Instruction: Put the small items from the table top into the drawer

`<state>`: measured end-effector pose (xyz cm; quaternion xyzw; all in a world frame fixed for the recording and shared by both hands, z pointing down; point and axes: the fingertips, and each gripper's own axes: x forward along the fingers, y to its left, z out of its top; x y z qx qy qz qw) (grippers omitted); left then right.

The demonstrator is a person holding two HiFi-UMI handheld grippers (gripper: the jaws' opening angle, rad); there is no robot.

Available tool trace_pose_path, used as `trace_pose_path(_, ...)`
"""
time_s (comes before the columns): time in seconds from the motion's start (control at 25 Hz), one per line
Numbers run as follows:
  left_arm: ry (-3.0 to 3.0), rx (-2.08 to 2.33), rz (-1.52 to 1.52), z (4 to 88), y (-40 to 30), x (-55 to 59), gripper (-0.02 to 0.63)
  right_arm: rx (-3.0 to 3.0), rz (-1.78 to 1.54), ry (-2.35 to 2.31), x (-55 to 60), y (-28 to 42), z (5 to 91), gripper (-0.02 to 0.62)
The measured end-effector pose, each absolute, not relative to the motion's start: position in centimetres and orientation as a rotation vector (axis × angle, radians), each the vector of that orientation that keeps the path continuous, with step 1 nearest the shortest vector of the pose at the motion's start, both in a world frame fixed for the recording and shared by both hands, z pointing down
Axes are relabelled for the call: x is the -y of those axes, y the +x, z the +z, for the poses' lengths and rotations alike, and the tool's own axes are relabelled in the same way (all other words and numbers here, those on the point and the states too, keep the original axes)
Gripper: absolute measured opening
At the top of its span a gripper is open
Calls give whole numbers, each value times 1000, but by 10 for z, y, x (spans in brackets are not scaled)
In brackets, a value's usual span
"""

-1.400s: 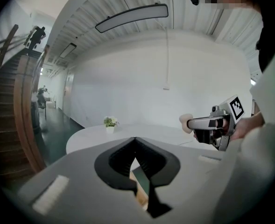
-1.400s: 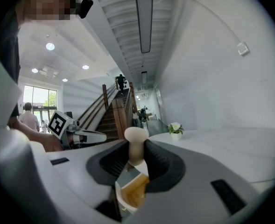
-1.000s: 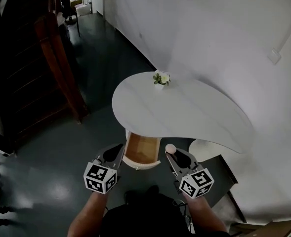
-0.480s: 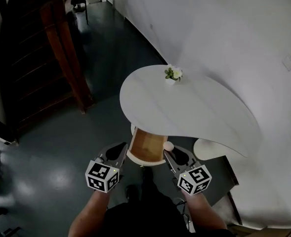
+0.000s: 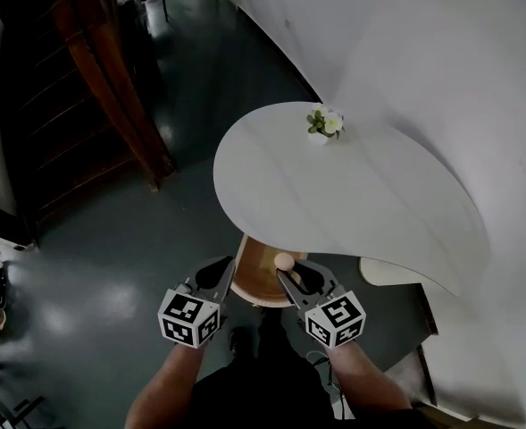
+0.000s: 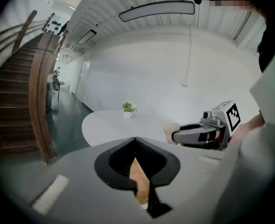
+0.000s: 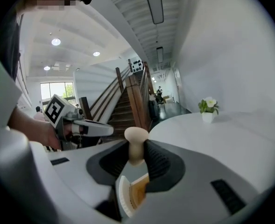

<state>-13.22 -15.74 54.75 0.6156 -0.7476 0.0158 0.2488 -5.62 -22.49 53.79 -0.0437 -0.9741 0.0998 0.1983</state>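
The task is looking close to its end. The white rounded table (image 5: 334, 195) is filling the middle and right of the head view. The only thing sitting on its top is a small white pot of green leaves and pale flowers (image 5: 323, 123), at the far edge in the upper middle.

Under the table's near edge, the white-fronted drawer with a wooden inside (image 5: 255, 273) is standing open at the lower middle.

The right gripper (image 5: 289, 275) is holding a small beige mushroom-shaped knob (image 5: 283, 260). Its jaws are pressing on the stem partway open, and the rounded head is poking up above them. In the right gripper view the drawer's wood is showing just below the knob (image 7: 136, 143), so it is probably hanging over the opening and only needs releasing.

The left gripper (image 5: 216, 275) is waiting just left of the drawer with its jaws brought together on nothing. The frames are not showing whether earlier items are lying inside, or whether the pot counts as one.
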Motion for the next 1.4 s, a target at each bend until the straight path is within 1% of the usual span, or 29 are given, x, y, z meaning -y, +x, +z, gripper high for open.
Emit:
trace_pose_path(0.44,1595,2002,61,612,-148,173,5,2581,219,-294,213,-86,609,98)
trace_pose_path(0.76,1521,1992,15,662,-160,163,5,2416,174,-383,192,-90,683,98)
trace_pose_path(0.96,1488,1979,9,685,-163,151,5,2294,71,-419,196,-92,733,100)
trace_pose_path(1.16,1465,1964,25,698,-171,140,5,2211,54,-422,199,-97,764,100)
trace_pose_path(1.4,1462,1975,57,710,-180,141,5,2075,-133,-538,194,-95,806,104)
